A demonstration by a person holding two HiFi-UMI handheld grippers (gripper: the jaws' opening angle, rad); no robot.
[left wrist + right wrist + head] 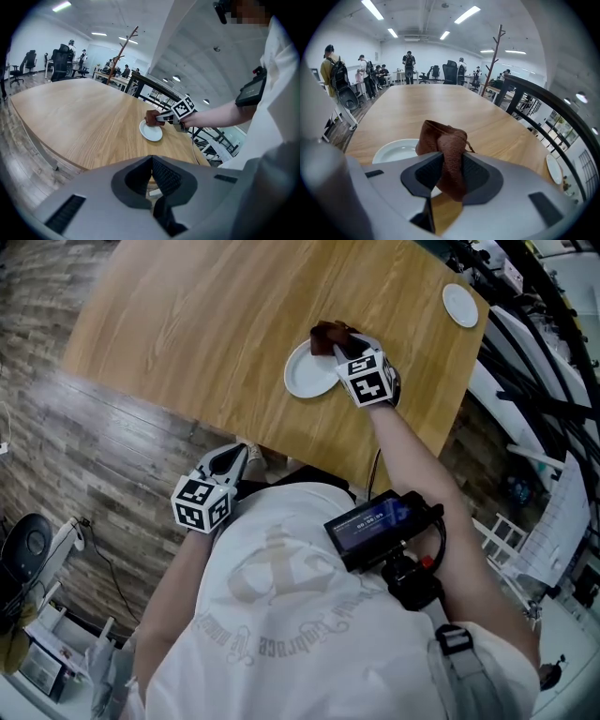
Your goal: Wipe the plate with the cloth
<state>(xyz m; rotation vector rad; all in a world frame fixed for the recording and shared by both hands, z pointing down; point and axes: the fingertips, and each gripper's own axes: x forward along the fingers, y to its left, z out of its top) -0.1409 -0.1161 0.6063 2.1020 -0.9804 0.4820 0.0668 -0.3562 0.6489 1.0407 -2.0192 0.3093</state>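
A crumpled brown cloth (443, 140) is clamped in the right gripper (450, 165), at the round white ceramic plate (393, 151) just to its left. Wiping is judged mostly undone. The left gripper (151, 169) is closed, empty.

This is an open-plan office. A long wooden meeting desk (440, 108) fills the middle of a wide white room lit by strip lights (466, 14) set in the ceiling. At the far end are black swivel office chairs (450, 70) and rows of work desks (401, 72), with several people (408, 63) wearing backpacks standing among them. A tree-shaped coat stand (494, 61) rises beside a black railing (543, 108), and the floor (112, 456) is wood-look plank.
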